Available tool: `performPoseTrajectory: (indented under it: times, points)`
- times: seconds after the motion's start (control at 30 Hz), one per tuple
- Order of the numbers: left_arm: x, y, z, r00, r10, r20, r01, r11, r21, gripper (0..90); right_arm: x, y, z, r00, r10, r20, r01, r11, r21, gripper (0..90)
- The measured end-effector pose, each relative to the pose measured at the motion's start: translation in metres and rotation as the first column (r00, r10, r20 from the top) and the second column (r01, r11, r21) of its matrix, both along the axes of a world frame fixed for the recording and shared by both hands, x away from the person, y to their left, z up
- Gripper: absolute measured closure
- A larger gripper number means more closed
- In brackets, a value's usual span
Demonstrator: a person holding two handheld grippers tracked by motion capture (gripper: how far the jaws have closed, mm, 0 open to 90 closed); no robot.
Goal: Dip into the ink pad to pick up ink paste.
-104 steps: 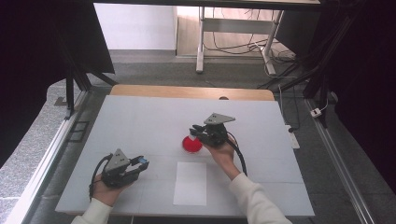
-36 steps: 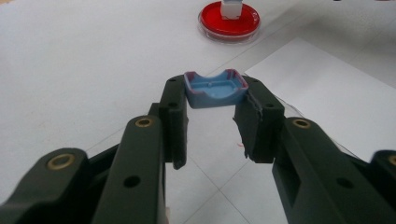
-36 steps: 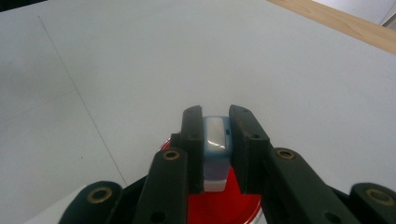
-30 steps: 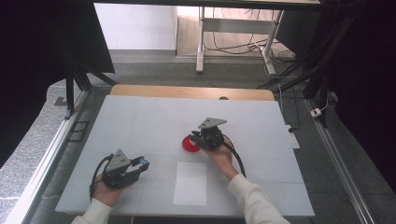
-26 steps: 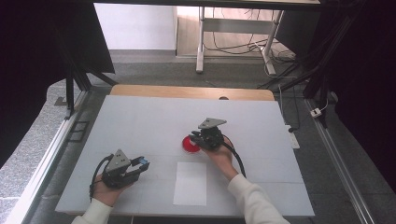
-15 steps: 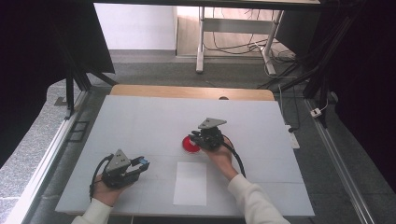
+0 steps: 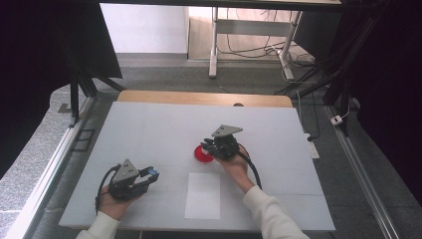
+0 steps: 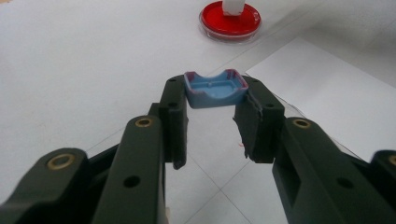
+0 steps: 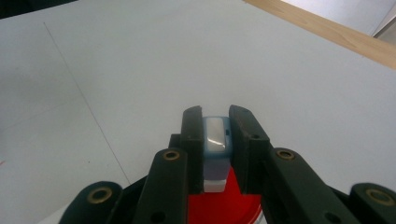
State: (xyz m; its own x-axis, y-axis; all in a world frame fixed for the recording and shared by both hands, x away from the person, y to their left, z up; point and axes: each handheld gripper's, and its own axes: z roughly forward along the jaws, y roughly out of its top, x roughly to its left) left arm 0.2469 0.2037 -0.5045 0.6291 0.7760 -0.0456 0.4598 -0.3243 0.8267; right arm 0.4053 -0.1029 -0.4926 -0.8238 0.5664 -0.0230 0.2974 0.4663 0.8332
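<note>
The red dish (image 7: 203, 154), a shallow round one with a clear rim, sits on the white table (image 7: 149, 129) near its middle, and it serves as the landmark here. Right over it, at its right edge in the high view, the right gripper (image 7: 209, 146) has its jaws drawn in narrow on a small pale block (image 9: 214, 154) with a light blue rim; in the right gripper view the block stands upright between the two black jaws, its lower end just above the dish's red surface (image 9: 219, 205), and whether it touches the dish cannot be told. The same block shows in the left gripper view as a white piece (image 8: 232, 6) standing at the far side of the dish (image 8: 229, 23). A white sheet of paper (image 7: 202, 195) lies flat just nearer the person than the dish, close to the table's near edge. Well to the left of the dish and nearer the person, the left gripper (image 7: 151, 175) rests low over the table, clamped on a small blue tray-like piece (image 8: 215, 88) with purplish edges and a scooped front wall, pinched by its two ends between the fingertips. A wooden strip (image 7: 204, 98) borders the table beyond the dish.
</note>
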Motion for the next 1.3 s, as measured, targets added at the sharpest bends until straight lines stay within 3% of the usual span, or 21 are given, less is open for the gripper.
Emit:
performPoseTrajectory:
  times: [0.47, 1.3]
  points:
    - [0.000, 0.000, 0.000, 1.0000, 0.001, 0.000, -0.001, 1.0000, 0.001, 64.3, -0.003, -0.005, 0.013, 0.9998, 0.002, 0.019, -0.002, 0.999, 0.041, 75.9]
    - [0.001, -0.001, -0.001, 1.0000, -0.001, -0.003, 0.001, 1.0000, 0.003, 64.3, 0.000, 0.004, 0.000, 0.9979, 0.060, -0.026, -0.061, 0.997, -0.037, 75.8]
